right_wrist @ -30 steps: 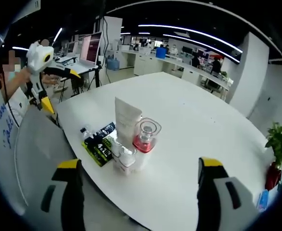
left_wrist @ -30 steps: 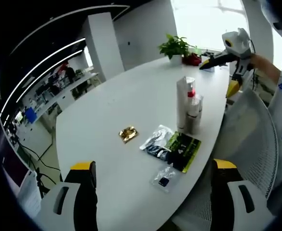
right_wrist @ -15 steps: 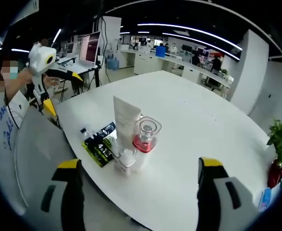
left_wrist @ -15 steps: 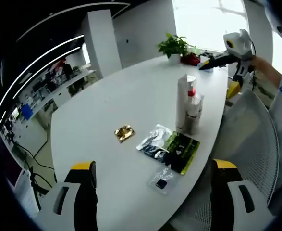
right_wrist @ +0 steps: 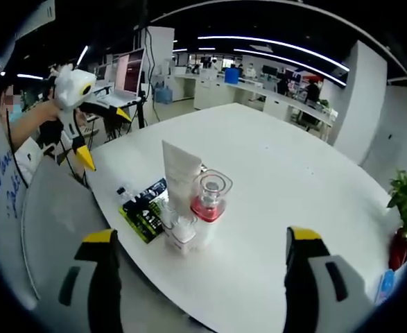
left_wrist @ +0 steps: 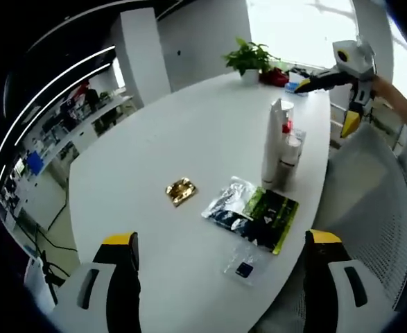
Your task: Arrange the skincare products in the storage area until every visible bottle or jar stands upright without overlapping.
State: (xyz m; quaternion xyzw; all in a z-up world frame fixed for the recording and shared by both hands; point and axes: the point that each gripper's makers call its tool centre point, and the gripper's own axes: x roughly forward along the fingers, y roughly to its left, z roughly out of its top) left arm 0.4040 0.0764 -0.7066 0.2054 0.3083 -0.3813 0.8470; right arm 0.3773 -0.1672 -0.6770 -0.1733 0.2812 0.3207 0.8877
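A tall white tube (left_wrist: 272,142) stands upright near the table's edge, in a tight cluster with a pink-based jar (left_wrist: 286,127) and small clear bottles (left_wrist: 288,158). In the right gripper view the tube (right_wrist: 179,173), the jar (right_wrist: 208,194) and the clear bottles (right_wrist: 179,229) stand close together, touching or nearly so. My left gripper (left_wrist: 220,274) is open, well short of the flat sachets. My right gripper (right_wrist: 203,277) is open too, held back from the cluster. Each gripper also appears in the other's view, raised off the table: right gripper (left_wrist: 324,107), left gripper (right_wrist: 108,139).
Flat on the white table (left_wrist: 189,125) lie a gold sachet (left_wrist: 181,191), a silver-black one (left_wrist: 225,203), a green-black one (left_wrist: 270,218) and a small clear packet (left_wrist: 241,263). A white mesh chair (left_wrist: 369,208) stands at the table's edge. A potted plant (left_wrist: 248,55) sits at the far end.
In the right gripper view the left gripper has swung right and lower, closer to the table's edge. The left view has shifted slightly. The bottles and sachets have not moved.
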